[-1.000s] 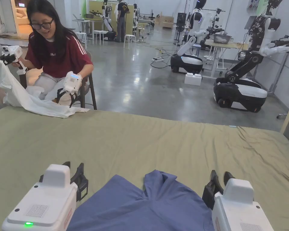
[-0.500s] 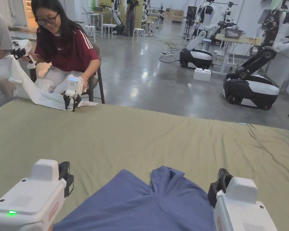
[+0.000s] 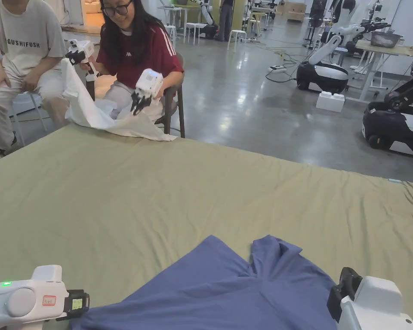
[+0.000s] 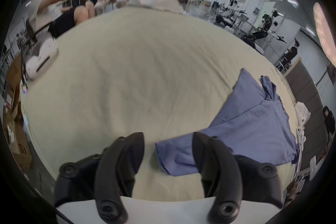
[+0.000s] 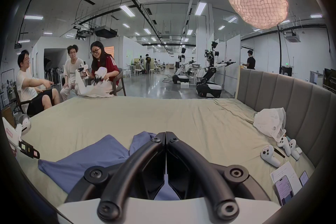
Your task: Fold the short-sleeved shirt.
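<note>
On the near part of the bed [image 3: 115,193], the blue shirt [image 3: 227,292] is lying spread between both tools, its corner facing the left gripper [image 4: 168,144], which is standing wide and empty, while the right gripper [image 5: 165,134] is hanging closed on nothing.

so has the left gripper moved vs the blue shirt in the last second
Yes. The left gripper has swung down and round toward the blue shirt; its open jaws now point at the shirt's left corner.

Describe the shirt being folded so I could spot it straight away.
Start at the big olive-green bed sheet. At its near edge, between the two handheld grippers, lies the blue short-sleeved shirt, rumpled. The other garment, the white cloth, is at the far edge.
</note>
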The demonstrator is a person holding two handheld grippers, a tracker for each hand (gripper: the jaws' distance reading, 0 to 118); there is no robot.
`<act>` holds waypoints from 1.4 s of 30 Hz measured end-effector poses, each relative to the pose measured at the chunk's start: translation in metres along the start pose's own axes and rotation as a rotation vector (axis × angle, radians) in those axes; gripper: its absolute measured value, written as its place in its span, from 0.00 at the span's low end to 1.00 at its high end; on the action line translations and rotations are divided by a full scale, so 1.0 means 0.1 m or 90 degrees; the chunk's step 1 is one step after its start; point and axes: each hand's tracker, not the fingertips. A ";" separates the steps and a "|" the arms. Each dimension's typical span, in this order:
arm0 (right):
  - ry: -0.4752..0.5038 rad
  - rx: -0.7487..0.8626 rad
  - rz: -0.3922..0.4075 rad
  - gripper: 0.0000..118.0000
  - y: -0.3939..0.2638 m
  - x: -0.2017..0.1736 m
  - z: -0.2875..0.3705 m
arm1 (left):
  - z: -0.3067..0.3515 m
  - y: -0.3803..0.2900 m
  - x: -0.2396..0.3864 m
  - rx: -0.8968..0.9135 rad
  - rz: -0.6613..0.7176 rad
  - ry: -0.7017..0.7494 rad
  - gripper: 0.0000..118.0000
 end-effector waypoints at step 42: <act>0.149 -0.461 0.055 0.03 -0.63 0.39 -3.08 | 0.02 -0.22 0.39 0.072 -0.077 0.076 0.00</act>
